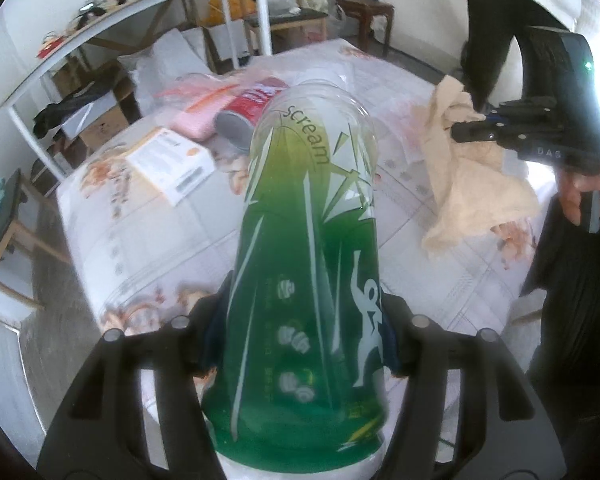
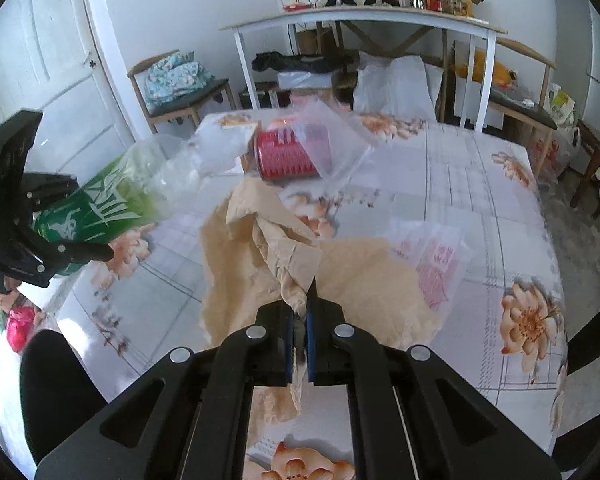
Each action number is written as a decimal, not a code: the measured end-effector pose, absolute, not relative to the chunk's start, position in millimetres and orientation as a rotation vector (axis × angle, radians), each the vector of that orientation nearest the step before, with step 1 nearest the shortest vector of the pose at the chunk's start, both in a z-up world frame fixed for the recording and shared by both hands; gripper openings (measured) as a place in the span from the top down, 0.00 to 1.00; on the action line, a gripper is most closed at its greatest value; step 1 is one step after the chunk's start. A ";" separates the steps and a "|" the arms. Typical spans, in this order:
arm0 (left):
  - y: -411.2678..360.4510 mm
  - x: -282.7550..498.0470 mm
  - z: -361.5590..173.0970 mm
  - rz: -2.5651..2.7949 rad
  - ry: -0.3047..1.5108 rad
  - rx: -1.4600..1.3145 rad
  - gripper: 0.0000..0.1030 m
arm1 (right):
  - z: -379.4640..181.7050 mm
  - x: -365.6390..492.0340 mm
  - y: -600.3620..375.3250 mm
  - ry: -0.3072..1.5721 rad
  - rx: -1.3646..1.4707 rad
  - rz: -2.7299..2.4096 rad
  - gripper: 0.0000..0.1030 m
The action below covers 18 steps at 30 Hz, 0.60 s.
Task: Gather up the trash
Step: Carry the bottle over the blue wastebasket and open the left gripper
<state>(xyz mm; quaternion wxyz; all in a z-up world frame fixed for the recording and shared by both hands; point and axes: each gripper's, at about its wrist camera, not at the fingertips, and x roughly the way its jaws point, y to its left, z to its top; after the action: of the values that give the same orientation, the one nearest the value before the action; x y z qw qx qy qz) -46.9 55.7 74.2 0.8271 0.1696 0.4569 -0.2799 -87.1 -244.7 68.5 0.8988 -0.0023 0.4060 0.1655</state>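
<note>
Cluttered bedroom-type space, floral-cloth bench in the middle, white desk behind it loaded with odds and ends.

Your left gripper has its jaws about half open, pads clamped on the lower body of 1 green plastic bottle, which is up off the bench and tipped away from you; looks like a carry grip for binning. Your right gripper has its jaws nearly closed, pinching a bunched corner of 1 beige crumpled paper sheet; the rest hangs down to the cloth, so it's only partly lifted.

Left on the bench:
- 1 red can lying on its side, half under a clear plastic bag
- 1 white-and-orange carton
- 1 pink packet
- 1 clear wrapper with pink print

You've got 2 items in hand; I'd judge at least 5 pieces still to gather.
</note>
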 end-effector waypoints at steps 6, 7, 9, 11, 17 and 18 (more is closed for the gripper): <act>118.7 -66.0 94.8 -0.460 0.921 0.252 0.44 | 94.9 -88.3 -222.2 0.794 -0.041 0.395 0.95; 131.6 -71.2 97.2 -0.434 0.918 0.235 0.44 | 98.8 -88.3 -218.3 0.788 -0.040 0.404 0.95; 164.0 -88.0 100.0 -0.365 0.917 0.197 0.44 | 109.8 -89.1 -206.3 0.767 -0.048 0.433 0.95; 201.0 -107.2 95.8 -0.280 0.931 0.151 0.44 | 121.7 -90.9 -186.3 0.747 -0.067 0.482 0.95; 281.0 -157.4 41.9 -0.094 1.040 0.013 0.44 | 152.6 -96.0 -107.0 0.695 -0.144 0.647 0.95; 290.4 -163.5 26.6 -0.072 1.066 -0.012 0.44 | 156.5 -97.3 -93.4 0.689 -0.151 0.676 0.95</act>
<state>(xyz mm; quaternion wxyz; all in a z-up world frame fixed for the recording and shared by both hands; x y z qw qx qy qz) -163.5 290.4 26.6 0.8607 -0.0058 0.5080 -0.0345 -97.3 -93.4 156.5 0.8831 -0.0725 0.3311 0.3245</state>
